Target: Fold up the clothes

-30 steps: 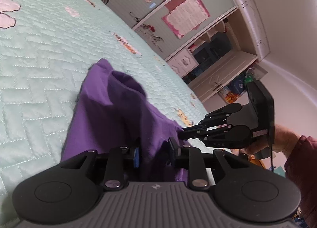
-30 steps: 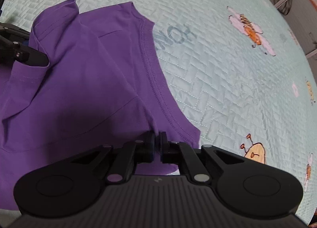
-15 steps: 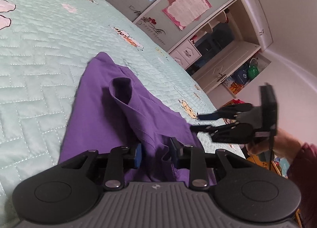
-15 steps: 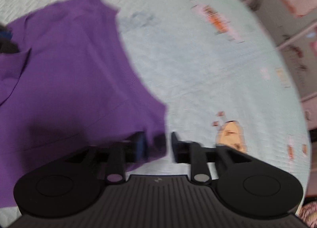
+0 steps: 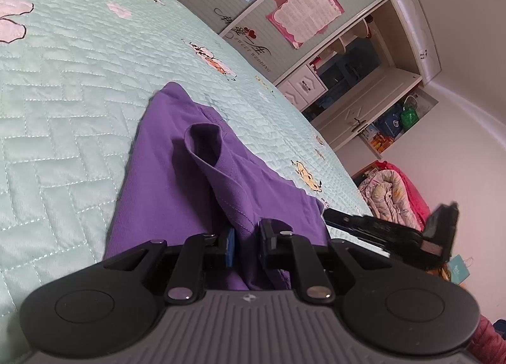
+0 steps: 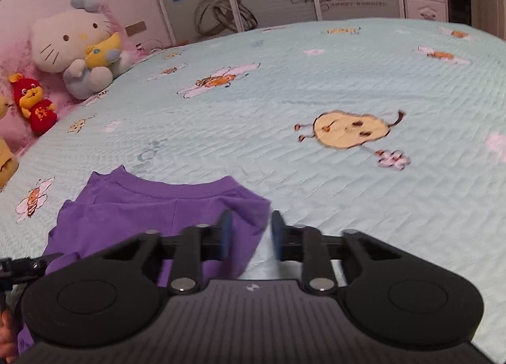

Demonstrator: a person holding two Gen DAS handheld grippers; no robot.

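left wrist view: a purple shirt (image 5: 177, 193) lies rumpled on the mint quilted bed (image 5: 63, 79), a raised fold of it running between the closing jaws of the left gripper (image 5: 246, 244). right wrist view: the right gripper (image 6: 249, 234) has its jaws apart and closing, the shirt's corner between them; whether the pads press it cannot be told.

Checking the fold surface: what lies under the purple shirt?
The purple shirt lies on the quilted mint bedspread, which shows all around it. Whatever is directly beneath the cloth is covered. Both grippers, left and right, are closing with shirt fabric between the jaws.
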